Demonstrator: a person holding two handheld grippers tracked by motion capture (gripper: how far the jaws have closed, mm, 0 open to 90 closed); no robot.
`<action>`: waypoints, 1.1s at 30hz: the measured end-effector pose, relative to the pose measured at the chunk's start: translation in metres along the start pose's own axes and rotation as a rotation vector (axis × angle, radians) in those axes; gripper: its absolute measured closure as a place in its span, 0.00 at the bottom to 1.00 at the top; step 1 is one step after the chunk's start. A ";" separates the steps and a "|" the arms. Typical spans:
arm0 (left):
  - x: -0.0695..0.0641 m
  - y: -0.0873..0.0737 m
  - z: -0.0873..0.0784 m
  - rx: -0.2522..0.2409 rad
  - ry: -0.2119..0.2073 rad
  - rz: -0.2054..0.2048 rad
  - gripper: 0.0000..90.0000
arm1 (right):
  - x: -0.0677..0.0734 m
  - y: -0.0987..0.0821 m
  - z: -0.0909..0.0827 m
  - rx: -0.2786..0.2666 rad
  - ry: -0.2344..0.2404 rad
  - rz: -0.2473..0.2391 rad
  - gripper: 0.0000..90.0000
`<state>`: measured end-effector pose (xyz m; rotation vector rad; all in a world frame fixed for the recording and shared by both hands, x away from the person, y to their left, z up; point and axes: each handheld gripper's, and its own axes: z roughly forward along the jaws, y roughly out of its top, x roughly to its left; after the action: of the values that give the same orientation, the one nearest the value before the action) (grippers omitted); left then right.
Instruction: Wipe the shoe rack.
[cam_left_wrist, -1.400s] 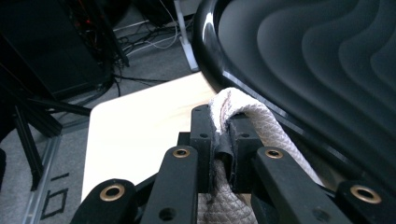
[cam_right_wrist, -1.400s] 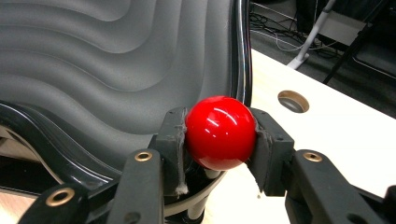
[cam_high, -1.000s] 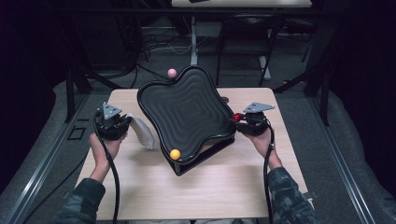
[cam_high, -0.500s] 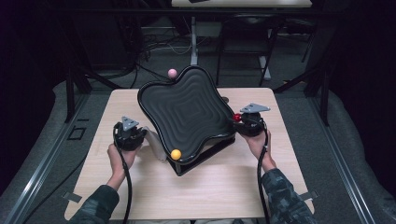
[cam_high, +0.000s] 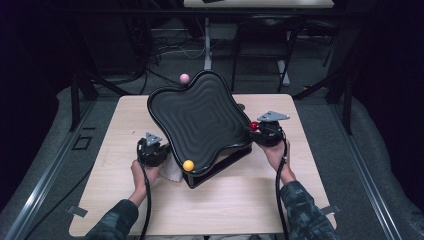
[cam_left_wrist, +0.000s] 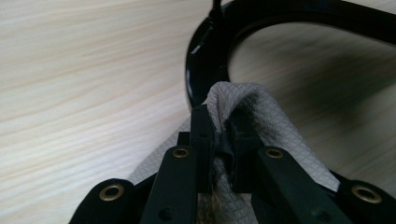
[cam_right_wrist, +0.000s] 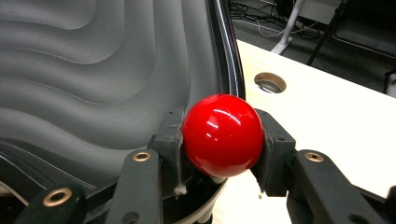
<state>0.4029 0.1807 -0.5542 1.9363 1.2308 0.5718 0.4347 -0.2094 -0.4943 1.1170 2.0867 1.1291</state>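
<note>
Tilting tray (cam_high: 200, 117), black with a rippled, wavy-edged top, sits on its black base (cam_high: 220, 167) in the middle of a pale wood-grain table (cam_high: 240, 205), which has a round cable hole (cam_right_wrist: 270, 82) in it near the tray's right side. Around the table the room is dark, with grey floor, cables and metal frame legs beyond the far edge. The tray's top leans so that its far corner stands highest and its near corner lowest; its long diagonal runs from the pink knob (cam_high: 184, 78) at the far corner to the yellow knob (cam_high: 188, 165) at the near one. A red knob (cam_right_wrist: 222, 135) marks the right corner. The right gripper (cam_high: 260, 129) is clamped on that red knob, a jaw pressing each side. The left gripper (cam_high: 159, 159) sits low at the tray's near-left side, jaws pinched tight on a folded whitish cloth (cam_left_wrist: 261, 121) (woven, with a fine diamond texture) that lies against the base's black ring.
</note>
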 end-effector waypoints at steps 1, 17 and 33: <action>-0.001 -0.001 0.002 0.006 -0.005 0.007 0.92 | 0.000 0.000 0.000 0.000 0.001 0.000 0.66; -0.008 -0.022 0.005 0.023 -0.032 0.015 0.92 | 0.000 0.000 0.000 0.000 0.000 -0.004 0.66; -0.034 -0.041 -0.014 0.036 -0.094 0.069 0.92 | 0.000 0.000 0.000 0.002 -0.001 -0.004 0.66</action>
<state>0.3555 0.1648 -0.5771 2.0191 1.1262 0.4907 0.4347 -0.2093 -0.4942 1.1136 2.0896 1.1245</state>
